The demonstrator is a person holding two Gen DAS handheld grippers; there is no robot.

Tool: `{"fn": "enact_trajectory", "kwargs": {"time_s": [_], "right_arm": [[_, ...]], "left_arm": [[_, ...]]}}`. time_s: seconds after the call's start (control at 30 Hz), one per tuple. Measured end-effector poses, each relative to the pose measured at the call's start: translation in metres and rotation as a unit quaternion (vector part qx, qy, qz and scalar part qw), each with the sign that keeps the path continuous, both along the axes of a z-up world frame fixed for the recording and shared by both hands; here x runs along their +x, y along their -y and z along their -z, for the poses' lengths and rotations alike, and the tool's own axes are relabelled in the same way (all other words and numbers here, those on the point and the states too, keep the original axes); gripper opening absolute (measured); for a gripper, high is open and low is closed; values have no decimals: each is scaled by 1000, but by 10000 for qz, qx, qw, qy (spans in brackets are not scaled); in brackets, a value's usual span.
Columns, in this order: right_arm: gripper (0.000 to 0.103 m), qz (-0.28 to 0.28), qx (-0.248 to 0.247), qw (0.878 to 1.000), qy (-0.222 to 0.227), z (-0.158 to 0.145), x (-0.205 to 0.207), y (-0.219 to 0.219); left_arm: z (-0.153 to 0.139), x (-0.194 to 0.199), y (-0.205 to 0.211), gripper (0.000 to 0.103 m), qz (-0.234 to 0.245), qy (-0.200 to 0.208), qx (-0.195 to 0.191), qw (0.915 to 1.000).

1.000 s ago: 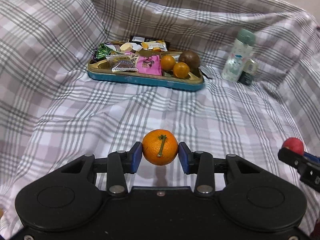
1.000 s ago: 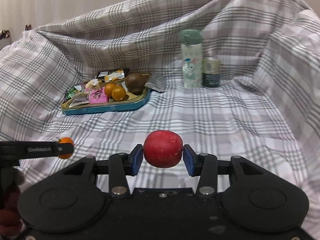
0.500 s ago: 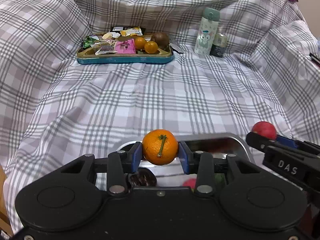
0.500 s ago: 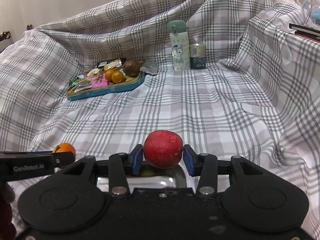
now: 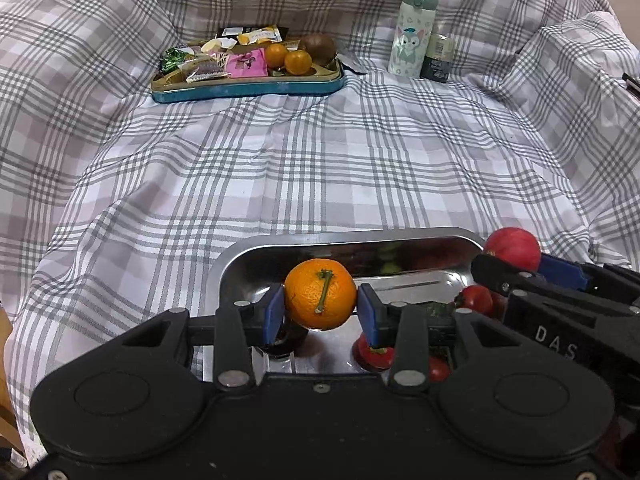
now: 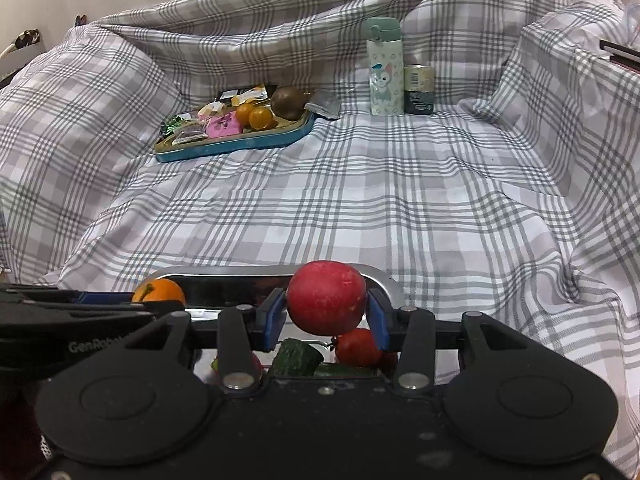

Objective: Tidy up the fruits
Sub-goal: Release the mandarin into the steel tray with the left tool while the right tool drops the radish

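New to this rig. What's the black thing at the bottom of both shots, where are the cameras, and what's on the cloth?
No robot: a person holds a two-finger gripper in each hand, each with a fisheye camera looking along its fingers. The black shape is the gripper body. Left view: the left gripper clamps an orange. Right view: the right gripper clamps a red fruit. Both are above a steel tray holding tomatoes and something green. Farther back on the plaid cloth: a blue tin of snacks and small fruit, a bottle, a can.

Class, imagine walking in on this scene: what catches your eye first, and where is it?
The orange, clamped in the left gripper, hangs over the steel tray nearest the camera. The red fruit sits in the right gripper beside it. Far back, a blue tin holds snacks.
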State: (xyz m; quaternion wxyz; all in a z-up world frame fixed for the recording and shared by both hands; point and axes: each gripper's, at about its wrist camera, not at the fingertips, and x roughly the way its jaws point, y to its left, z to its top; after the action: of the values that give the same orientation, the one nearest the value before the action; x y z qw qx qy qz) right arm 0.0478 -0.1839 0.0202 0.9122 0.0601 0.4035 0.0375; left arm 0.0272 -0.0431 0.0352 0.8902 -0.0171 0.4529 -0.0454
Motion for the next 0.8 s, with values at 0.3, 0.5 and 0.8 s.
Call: {"fn": "enact_trajectory", "kwargs": {"time_s": [0.3, 0.5, 0.8], "right_arm": [[46, -8, 9, 10000, 26, 2, 12, -2], [46, -72, 7, 10000, -1, 5, 19, -7], [46, -62, 36, 10000, 28, 6, 23, -6]], "left_arm": [[4, 10, -5, 48, -122, -166, -125, 9997], [6, 14, -6, 48, -177, -207, -119, 9996], [10, 20, -8, 48, -215, -313, -125, 9992]]}}
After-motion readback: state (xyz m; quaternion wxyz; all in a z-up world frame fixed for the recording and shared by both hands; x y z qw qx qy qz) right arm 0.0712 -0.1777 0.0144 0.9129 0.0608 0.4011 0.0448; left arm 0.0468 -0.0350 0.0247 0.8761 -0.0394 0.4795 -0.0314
